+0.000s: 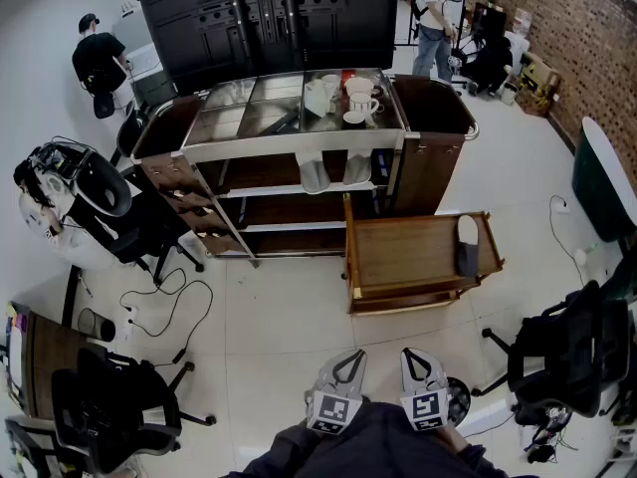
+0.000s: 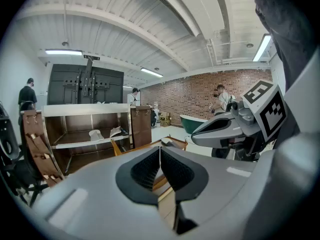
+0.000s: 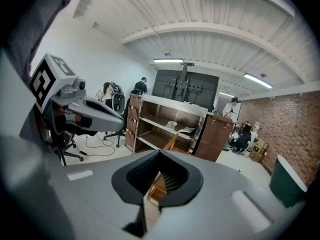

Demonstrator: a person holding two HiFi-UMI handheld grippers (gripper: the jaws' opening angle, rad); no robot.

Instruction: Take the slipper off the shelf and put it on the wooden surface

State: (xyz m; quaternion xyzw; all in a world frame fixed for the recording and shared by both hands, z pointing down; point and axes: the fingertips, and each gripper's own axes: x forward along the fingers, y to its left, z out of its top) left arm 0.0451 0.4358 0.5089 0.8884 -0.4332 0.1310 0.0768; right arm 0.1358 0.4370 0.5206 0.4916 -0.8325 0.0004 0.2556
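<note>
Two pale slippers lie side by side on the middle shelf of the brown shelf cart [image 1: 299,145]: one on the left [image 1: 314,175] and one on the right [image 1: 356,167]. From the left gripper view they show small as one slipper [image 2: 95,133] and its neighbour [image 2: 119,131]. A third slipper [image 1: 467,239] lies at the right end of the low wooden surface [image 1: 403,255] in front of the cart. My left gripper [image 1: 348,357] and right gripper [image 1: 417,356] hang close to my body, well short of the wooden surface. Both are shut and hold nothing.
Cups and a jug [image 1: 358,98] stand on the cart's top. Office chairs sit at the left [image 1: 119,396] and the right [image 1: 567,357], and cables [image 1: 164,312] trail over the floor. People stand at the back left [image 1: 100,63] and back right [image 1: 438,13]. A green tub [image 1: 602,182] is at the right.
</note>
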